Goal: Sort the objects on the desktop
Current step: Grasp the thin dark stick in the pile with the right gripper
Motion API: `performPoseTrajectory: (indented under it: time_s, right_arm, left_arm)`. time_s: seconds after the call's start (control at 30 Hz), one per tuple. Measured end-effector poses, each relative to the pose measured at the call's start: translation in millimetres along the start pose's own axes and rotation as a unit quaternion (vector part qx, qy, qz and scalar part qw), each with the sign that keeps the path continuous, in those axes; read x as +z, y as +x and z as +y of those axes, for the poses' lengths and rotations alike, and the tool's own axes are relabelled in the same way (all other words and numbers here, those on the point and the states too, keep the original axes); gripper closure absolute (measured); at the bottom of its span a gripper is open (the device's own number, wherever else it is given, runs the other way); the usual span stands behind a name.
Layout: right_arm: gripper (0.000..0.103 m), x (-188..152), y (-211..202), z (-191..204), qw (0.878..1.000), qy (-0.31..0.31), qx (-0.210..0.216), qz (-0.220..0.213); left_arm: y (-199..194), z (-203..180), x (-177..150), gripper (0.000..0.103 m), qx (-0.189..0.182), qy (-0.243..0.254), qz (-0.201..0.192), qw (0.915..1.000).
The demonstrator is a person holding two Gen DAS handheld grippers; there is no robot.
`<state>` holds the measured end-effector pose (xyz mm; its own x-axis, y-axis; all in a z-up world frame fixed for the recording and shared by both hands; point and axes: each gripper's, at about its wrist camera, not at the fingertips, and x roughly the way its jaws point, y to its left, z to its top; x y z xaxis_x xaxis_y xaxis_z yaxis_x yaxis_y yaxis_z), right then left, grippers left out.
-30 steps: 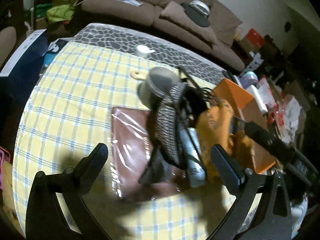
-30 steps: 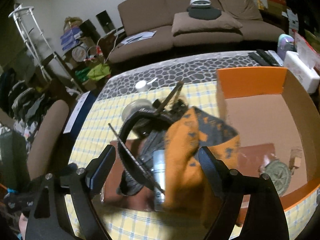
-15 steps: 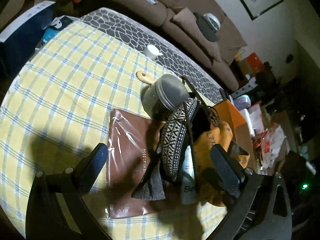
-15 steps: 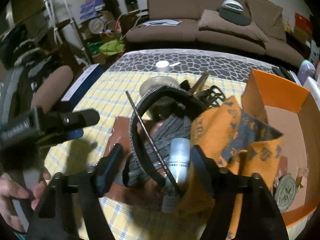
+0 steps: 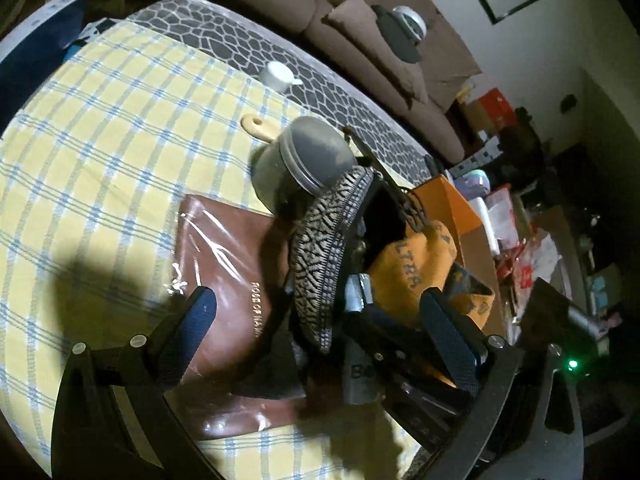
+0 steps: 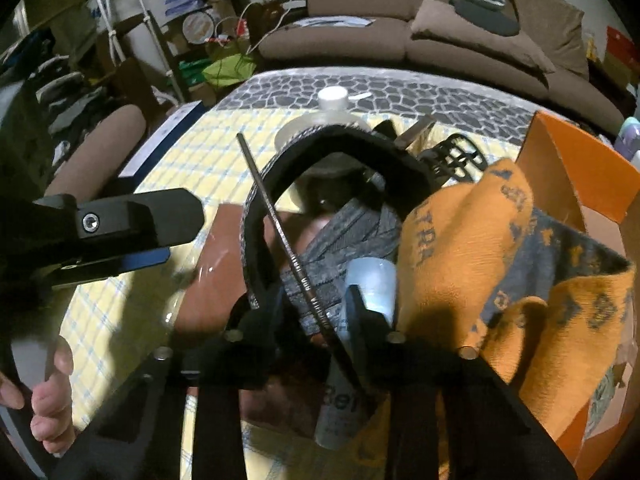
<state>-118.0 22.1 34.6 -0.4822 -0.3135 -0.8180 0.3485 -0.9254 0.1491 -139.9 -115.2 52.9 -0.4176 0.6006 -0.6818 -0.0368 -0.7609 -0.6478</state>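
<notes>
**Two grippers over one heap, the right one closing on a thin rod**

Two jaws of the right gripper (image 6: 314, 312) stand narrow and are closing, and a thin dark rod (image 6: 280, 236) with pale lettering runs up between them; whether the pads already press it I cannot tell. Just beyond the jaws lies a grey patterned cloth (image 6: 344, 232), and beside the right-hand jaw a pale bottle (image 6: 372, 284) lies lengthwise, its body passing under that jaw. A black headband (image 6: 348, 148) arches above the jaws' tips. Right of the jaws an orange scarf (image 6: 460, 264) is bunched against the orange box (image 6: 576, 168).

The left gripper (image 5: 316, 316) has its jaws wide apart, holding nothing. Between them sit the patterned side of the headband, the bottle's cap and a fold of the scarf; none touches a pad. Under the left-hand jaw lies a brown wrapped book (image 5: 228, 248). Beyond the jaws stands a grey lidded pot (image 5: 304, 164) with a wooden handle, on the yellow checked tablecloth (image 5: 100, 128).

A person's hand (image 6: 44, 392) grips the left gripper's handle.
</notes>
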Motion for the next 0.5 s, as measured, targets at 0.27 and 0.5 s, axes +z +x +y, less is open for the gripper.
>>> performPoseTrajectory:
  time_s: [0.27, 0.5]
  right_arm:
    - [0.098, 1, -12, -6, 0.998, 0.037, 0.051, -0.004]
    - [0.098, 0, -25, 5, 0.992, 0.043, 0.121, -0.004]
  left_arm:
    - [4, 0, -3, 0.002, -0.023, -0.02, 0.007, 0.9995]
    - [4, -10, -5, 0.006, -0.038, -0.009, 0.01, 0.9992]
